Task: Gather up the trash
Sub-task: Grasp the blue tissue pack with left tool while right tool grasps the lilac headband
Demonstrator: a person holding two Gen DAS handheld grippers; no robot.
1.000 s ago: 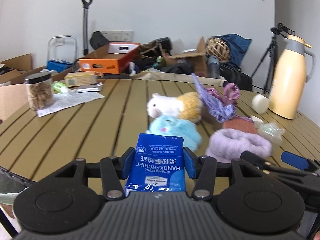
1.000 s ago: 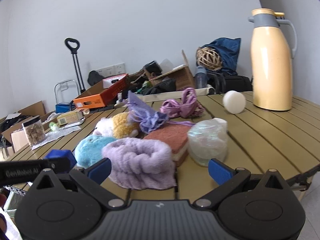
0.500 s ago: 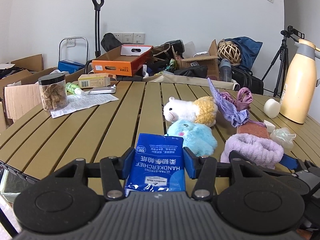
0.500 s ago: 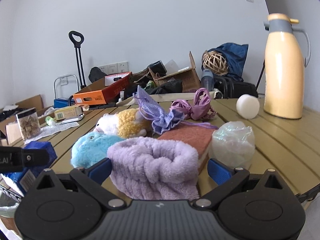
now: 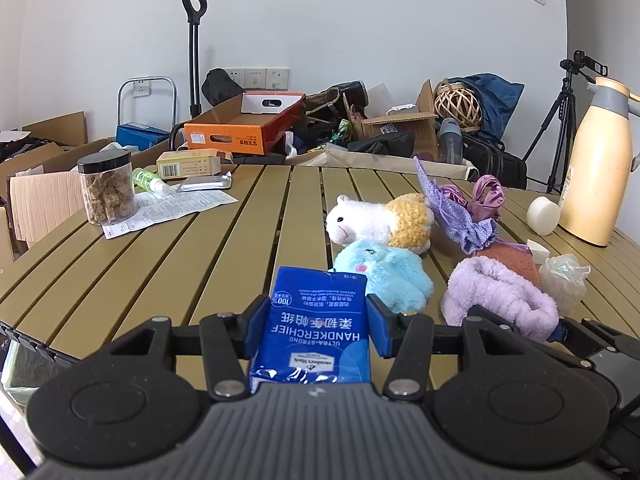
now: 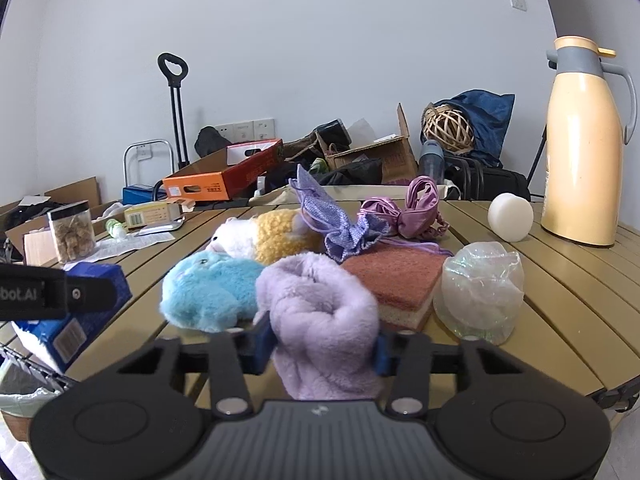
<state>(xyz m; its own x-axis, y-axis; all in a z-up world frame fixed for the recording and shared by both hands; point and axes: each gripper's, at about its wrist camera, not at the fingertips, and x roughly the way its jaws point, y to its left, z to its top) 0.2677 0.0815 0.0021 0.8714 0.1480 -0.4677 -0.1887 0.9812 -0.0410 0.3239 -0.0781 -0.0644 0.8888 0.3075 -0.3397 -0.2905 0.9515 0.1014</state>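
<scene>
Both grippers were loaded, left gripper (image 5: 318,326) clamping the blue handkerchief tissue pack (image 5: 316,328) and right gripper (image 6: 320,344) pinching the fluffy lilac fabric band (image 6: 320,320) over the slatted table (image 5: 160,264), so I judged binning came next.

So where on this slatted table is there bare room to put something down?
Bare slats run between the printed paper sheet and the white-and-yellow plush toy. The right side is crowded: blue plush toy, lilac fluffy band, crumpled clear plastic.

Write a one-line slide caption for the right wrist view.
Right tongs closed on a fluffy lilac headband at the slatted table edge, beside sponge and crumpled plastic.
</scene>
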